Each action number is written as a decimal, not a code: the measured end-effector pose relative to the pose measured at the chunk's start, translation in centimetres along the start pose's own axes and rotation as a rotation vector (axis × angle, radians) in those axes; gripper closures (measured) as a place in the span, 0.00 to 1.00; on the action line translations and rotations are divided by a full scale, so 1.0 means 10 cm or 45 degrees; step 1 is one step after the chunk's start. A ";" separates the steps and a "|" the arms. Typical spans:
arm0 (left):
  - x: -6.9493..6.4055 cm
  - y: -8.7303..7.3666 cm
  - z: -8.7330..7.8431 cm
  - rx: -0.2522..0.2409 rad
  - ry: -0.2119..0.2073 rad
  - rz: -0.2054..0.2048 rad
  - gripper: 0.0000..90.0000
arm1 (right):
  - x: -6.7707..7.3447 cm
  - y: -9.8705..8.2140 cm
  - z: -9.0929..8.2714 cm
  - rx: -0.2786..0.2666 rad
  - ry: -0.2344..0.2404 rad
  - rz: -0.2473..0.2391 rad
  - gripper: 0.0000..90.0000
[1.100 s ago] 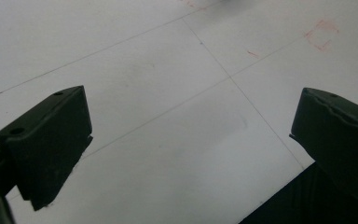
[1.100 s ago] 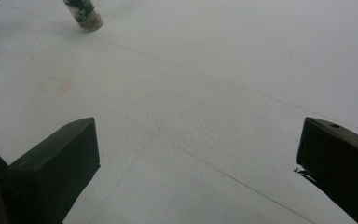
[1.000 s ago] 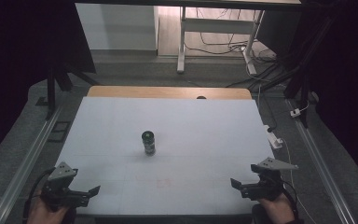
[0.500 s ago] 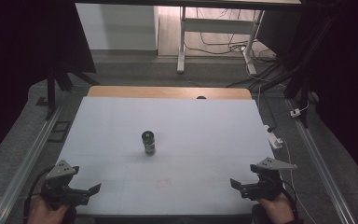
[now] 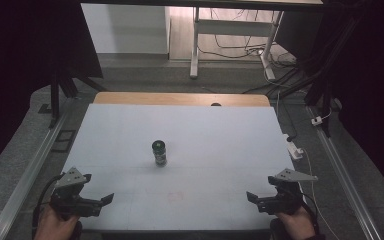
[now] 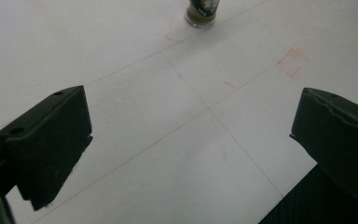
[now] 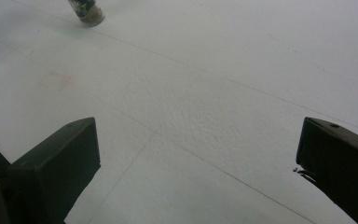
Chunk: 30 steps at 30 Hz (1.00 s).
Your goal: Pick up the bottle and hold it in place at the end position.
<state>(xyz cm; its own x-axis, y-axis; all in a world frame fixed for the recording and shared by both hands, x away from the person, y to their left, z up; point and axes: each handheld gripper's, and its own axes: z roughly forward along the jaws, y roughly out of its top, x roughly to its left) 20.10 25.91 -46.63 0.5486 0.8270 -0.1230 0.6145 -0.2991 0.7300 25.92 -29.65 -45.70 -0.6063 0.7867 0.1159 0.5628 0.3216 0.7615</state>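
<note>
Holding my left gripper (image 5: 107, 199) and right gripper (image 5: 250, 196) spread and empty at the near edge; the jar (image 5: 159, 152) stands untouched mid-table (image 5: 230, 135), so everything seems left.

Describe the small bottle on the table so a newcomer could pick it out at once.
Start from the white table with the wooden strip along its far edge. Near its middle, slightly left, the small bottle stands upright, well ahead of the left gripper and the right gripper. It has a dark cap and greenish label, and nothing else stands on the white surface.
</note>
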 end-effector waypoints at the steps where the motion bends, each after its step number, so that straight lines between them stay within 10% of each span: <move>1: 0.00 0.00 0.00 0.000 0.000 0.000 0.00 | 0.00 0.00 0.00 0.001 0.000 0.000 0.00; 30: 0.07 0.37 0.54 -0.034 -0.148 0.115 0.00 | 0.01 0.01 0.01 0.008 0.002 -0.011 0.00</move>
<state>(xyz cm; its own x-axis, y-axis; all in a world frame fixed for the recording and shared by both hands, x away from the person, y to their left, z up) 25.90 22.82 -47.65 0.6640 0.7361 -0.1316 0.5451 -0.3560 0.7590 25.97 -29.51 -45.73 -0.6120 0.7831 0.1104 0.5613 0.3318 0.7582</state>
